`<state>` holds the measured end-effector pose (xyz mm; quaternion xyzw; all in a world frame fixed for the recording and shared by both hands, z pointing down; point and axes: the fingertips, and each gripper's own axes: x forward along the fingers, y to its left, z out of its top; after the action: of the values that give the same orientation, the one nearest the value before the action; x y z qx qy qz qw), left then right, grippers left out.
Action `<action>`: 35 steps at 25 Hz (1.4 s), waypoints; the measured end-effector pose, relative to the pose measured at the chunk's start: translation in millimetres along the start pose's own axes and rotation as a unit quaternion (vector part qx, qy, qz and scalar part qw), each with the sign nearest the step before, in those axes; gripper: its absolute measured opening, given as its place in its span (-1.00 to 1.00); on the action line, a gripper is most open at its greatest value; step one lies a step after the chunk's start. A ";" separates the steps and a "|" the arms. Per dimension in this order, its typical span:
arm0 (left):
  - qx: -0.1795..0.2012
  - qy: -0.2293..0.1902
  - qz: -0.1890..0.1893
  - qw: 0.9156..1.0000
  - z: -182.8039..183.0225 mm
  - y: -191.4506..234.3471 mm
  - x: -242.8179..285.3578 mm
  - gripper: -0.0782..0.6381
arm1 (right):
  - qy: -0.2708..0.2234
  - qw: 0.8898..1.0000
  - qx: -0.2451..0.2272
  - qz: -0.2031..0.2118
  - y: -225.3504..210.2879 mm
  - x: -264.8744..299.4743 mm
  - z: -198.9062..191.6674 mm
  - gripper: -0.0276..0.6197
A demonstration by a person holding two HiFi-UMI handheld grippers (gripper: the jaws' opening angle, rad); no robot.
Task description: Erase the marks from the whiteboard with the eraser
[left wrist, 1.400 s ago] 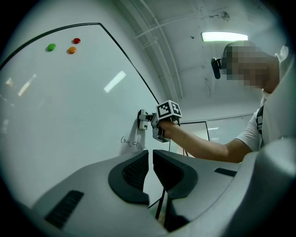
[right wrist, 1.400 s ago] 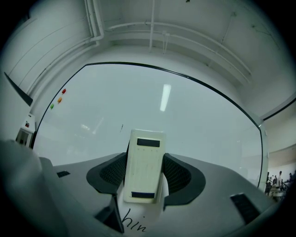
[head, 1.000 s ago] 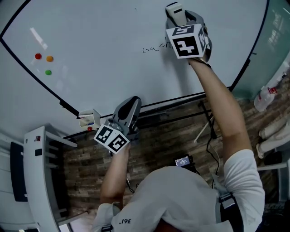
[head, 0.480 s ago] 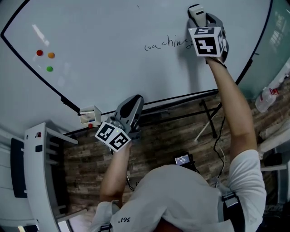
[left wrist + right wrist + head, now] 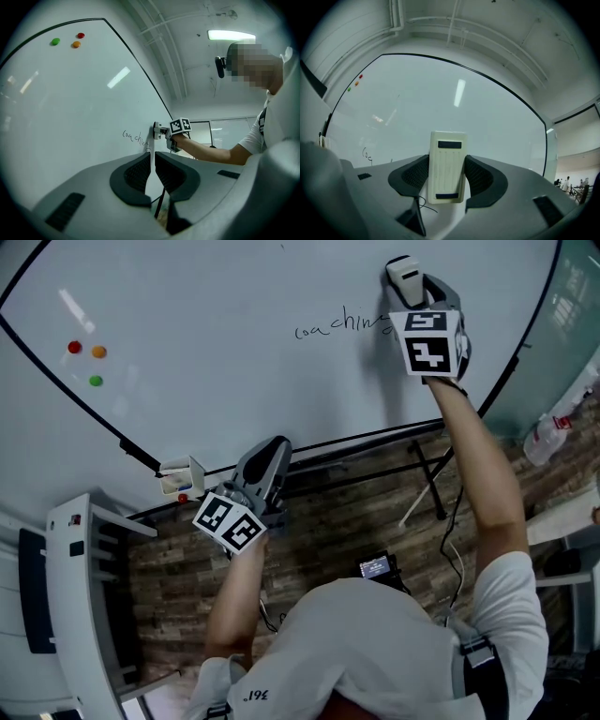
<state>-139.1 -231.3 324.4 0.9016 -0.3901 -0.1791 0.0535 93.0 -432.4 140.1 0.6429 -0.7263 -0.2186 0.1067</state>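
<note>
On whiteboard (image 5: 234, 315): marks (image 5: 342, 324) "coaching" | right tongs (image 5: 446, 183) grip eraser (image 5: 447, 159) | left tongs (image 5: 153, 171) closed, empty

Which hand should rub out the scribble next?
Right. The right gripper is shut on the eraser, up beside the end of the writing. The left gripper holds nothing and hangs low by the whiteboard's bottom edge.

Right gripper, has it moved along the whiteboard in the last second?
Yes. The right gripper, shut on the eraser, has shifted right against the writing: it covered the word's end, now it sits just past it.
</note>
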 end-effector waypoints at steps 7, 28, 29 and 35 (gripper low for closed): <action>-0.006 -0.002 0.005 1.000 -3.0 5.2 -10.2 -0.68 | -0.029 0.996 0.011 0.087 86.9 -10.9 19.4 -0.11; -0.020 -0.025 0.094 0.995 11.4 67.9 -108.6 -0.68 | -0.035 0.972 -0.011 0.231 320.4 -31.9 52.1 -0.11; -0.022 -0.025 0.097 0.995 10.9 70.1 -112.1 -0.68 | -0.033 0.972 -0.010 0.234 326.7 -32.4 51.6 -0.11; -0.026 -0.025 0.109 0.993 10.8 80.1 -129.7 -0.68 | -0.025 0.969 0.007 0.246 359.2 -35.4 50.6 -0.11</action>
<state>-279.8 -192.4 369.7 0.8472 -0.4827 -0.2045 0.0862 -242.4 -360.6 263.3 0.4394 -0.8661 -0.1967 0.1346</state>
